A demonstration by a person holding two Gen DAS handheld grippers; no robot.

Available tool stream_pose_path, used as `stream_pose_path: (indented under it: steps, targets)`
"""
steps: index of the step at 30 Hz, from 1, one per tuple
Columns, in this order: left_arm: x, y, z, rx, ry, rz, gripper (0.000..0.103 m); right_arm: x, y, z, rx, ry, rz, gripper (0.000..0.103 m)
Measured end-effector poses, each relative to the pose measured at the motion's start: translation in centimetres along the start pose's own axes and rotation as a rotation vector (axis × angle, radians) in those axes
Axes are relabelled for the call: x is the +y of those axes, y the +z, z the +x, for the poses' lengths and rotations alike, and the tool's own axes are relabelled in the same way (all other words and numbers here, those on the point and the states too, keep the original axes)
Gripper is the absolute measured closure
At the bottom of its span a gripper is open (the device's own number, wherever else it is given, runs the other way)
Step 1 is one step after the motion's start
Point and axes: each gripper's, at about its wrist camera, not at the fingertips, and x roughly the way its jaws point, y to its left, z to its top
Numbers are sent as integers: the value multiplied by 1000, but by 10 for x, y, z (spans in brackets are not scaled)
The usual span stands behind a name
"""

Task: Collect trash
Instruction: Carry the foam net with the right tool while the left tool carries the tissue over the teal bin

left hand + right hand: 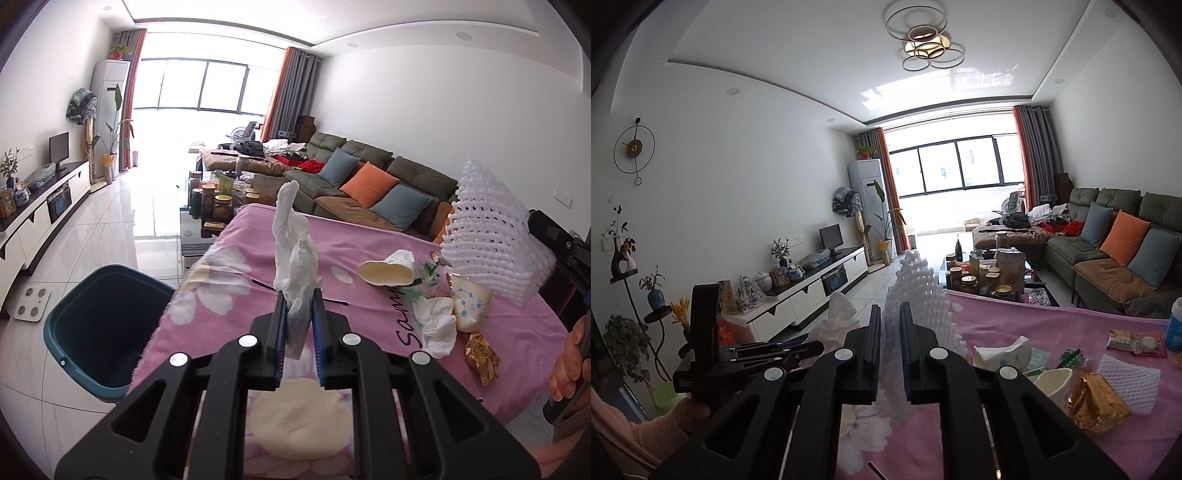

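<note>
The left gripper is pinching a crumpled white tissue between nearly closed fingers; the tissue is standing up above the pink flowered cloth on the table, and its lower end is hanging hidden between the pads. The right gripper is clamping a sheet of white foam netting, its fingers almost together. In the left wrist view the same netting is floating at the far right, with the gripper holding it cut off by the frame edge.

On the cloth more trash is lying. In the left wrist view, right of the held tissue, one tipped paper cup is showing its open mouth, one upright patterned cup is standing partly behind the netting, one loose tissue is lying just beside that cup, and one gold wrapper is lying near. A greenish wrapper behind the cups is too tangled to make out. In the right wrist view a second, smaller piece of foam netting is lying at the right, touching a gold wrapper.

A teal bin is standing on the floor at the table's left, its near rim cut off by the gripper body. A person's fingers are showing at the right edge.
</note>
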Motion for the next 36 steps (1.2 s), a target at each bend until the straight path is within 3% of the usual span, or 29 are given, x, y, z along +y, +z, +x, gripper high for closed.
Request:
stream_pose_path:
  steps: [12, 20, 28, 36]
  targets:
    - [115, 3, -25, -5, 262, -119, 90, 54, 16, 138, 166, 303, 1, 94]
    - [173, -4, -21, 45, 355, -169, 89, 90, 14, 209, 266, 418, 41, 94]
    - [205, -16, 8, 116, 397, -201, 88, 118, -4, 271, 372, 454, 75, 94]
    - [224, -29, 41, 167, 423, -226, 88, 135, -33, 321, 529, 395, 66, 93]
